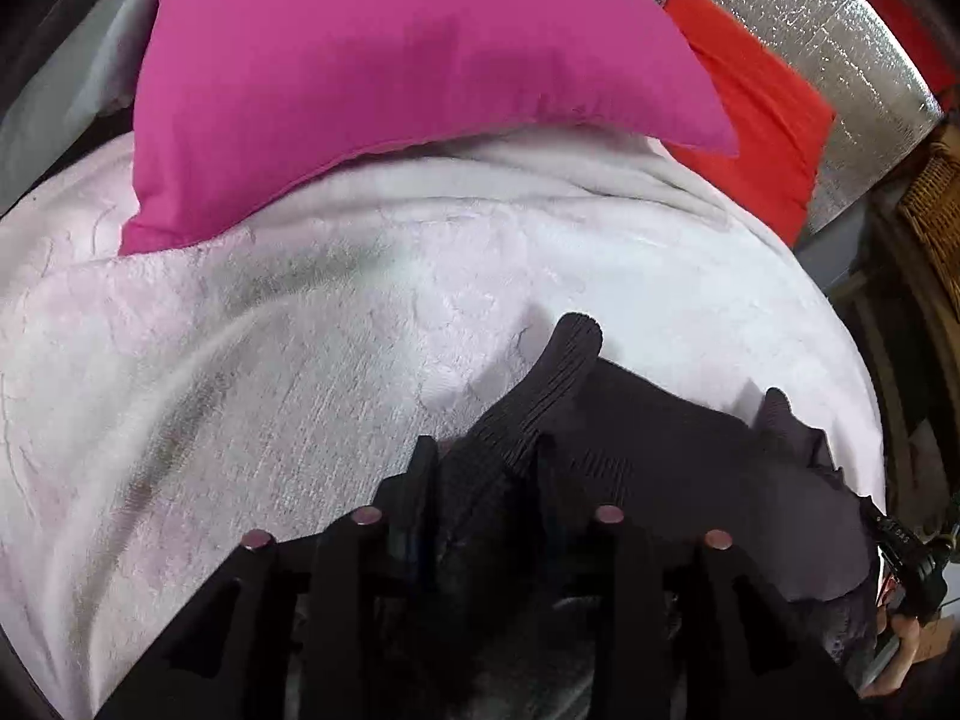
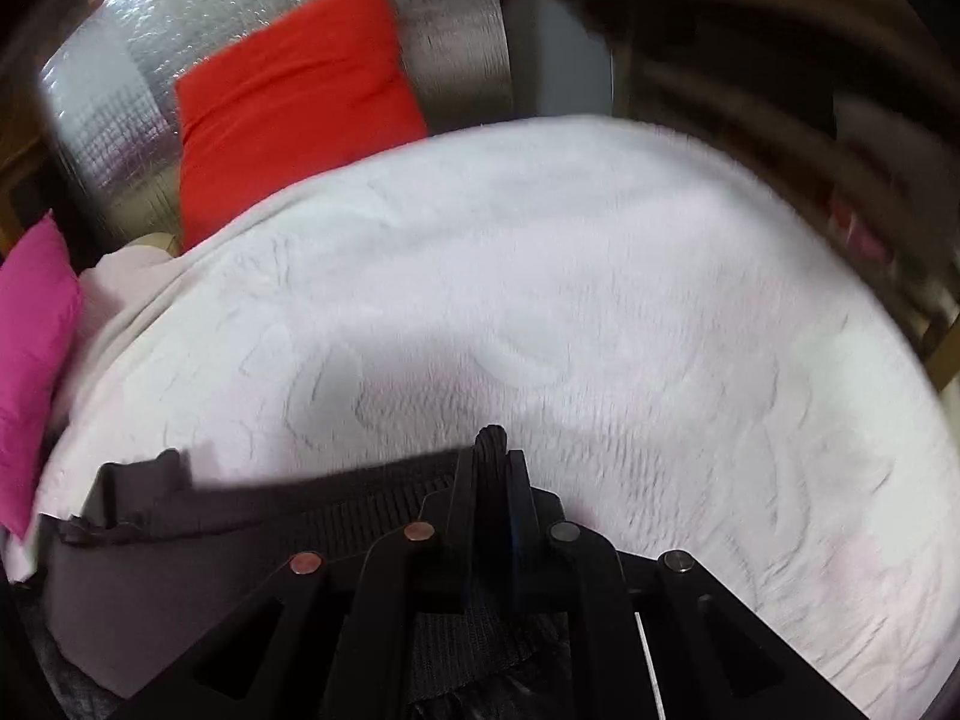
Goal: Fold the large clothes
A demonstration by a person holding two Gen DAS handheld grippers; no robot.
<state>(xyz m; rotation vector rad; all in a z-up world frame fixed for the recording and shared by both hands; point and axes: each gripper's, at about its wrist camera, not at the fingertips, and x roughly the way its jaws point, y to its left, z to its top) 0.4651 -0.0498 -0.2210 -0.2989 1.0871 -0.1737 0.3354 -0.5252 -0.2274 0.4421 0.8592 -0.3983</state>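
A dark grey garment [image 1: 660, 450] with a ribbed hem lies on a white fleece blanket [image 1: 300, 360]. In the left wrist view my left gripper [image 1: 486, 456] is closed on a bunched fold of the ribbed hem, which pokes up past the fingertips. The right wrist view shows the same garment [image 2: 270, 510] stretching left along the blanket [image 2: 600, 300]. There my right gripper [image 2: 492, 462] is shut tight on the ribbed edge, and a small tuft sticks out above the tips. The cloth under both grippers is hidden by their black frames.
A pink pillow [image 1: 390, 60] and a red pillow [image 1: 762, 120] lie at the far end against a silver foil panel [image 1: 810, 18]. Wicker furniture [image 1: 936, 192] stands on the right. The other gripper, with a hand on it [image 1: 912, 576], shows at the left view's lower right edge.
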